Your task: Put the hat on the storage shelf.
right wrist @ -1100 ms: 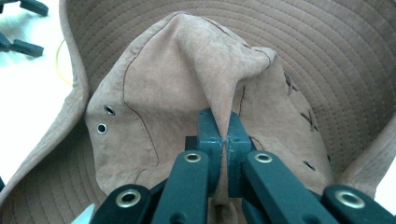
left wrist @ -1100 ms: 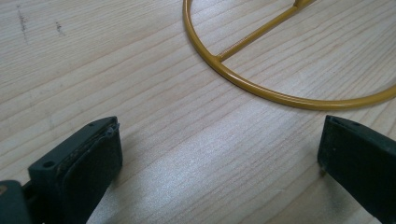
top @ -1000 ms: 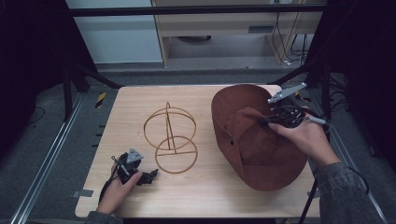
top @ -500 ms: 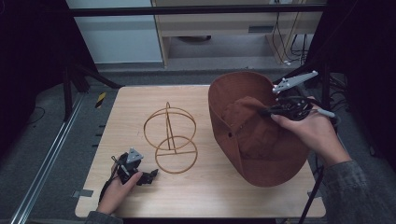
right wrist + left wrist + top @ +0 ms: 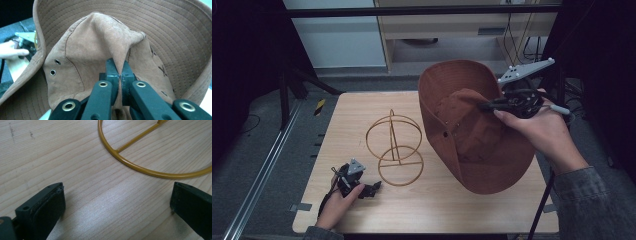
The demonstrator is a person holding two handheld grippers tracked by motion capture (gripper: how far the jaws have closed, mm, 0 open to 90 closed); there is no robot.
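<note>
- Pinching a fold of the crown, the right gripper (image 5: 120, 72) holds the brown suede bucket hat (image 5: 472, 130); its jaws are pressed together on the fabric, as the right gripper view shows.
- In the high view the right gripper (image 5: 487, 106) sits at about 2 o'clock from the desk's middle, with its grey three-cornered plate (image 5: 526, 71) angled above the hand (image 5: 537, 132).
- The hat is tilted up, its top facing the camera and its wide stitched brim (image 5: 175, 30) curving behind the crown; the brim's near edge (image 5: 492, 187) hangs low over the desk at roughly 4 o'clock, though I cannot tell if it touches the wood.
- Two metal eyelets (image 5: 55, 67) show on the crown's side, at 9 o'clock of the gripper tips.
- A gold wire hat stand (image 5: 394, 147) stands upright near the middle of the wooden desk (image 5: 352, 115), just beside the hat at its 9 o'clock, apart from it.
- The left gripper (image 5: 373, 189) rests low on the desk at about 7 o'clock, held in the person's left hand (image 5: 334, 205).
- Its jaws stand wide apart with nothing between them; the left gripper view shows bare wood there and the stand's round base ring (image 5: 140, 167) near, at 12 o'clock.
</note>
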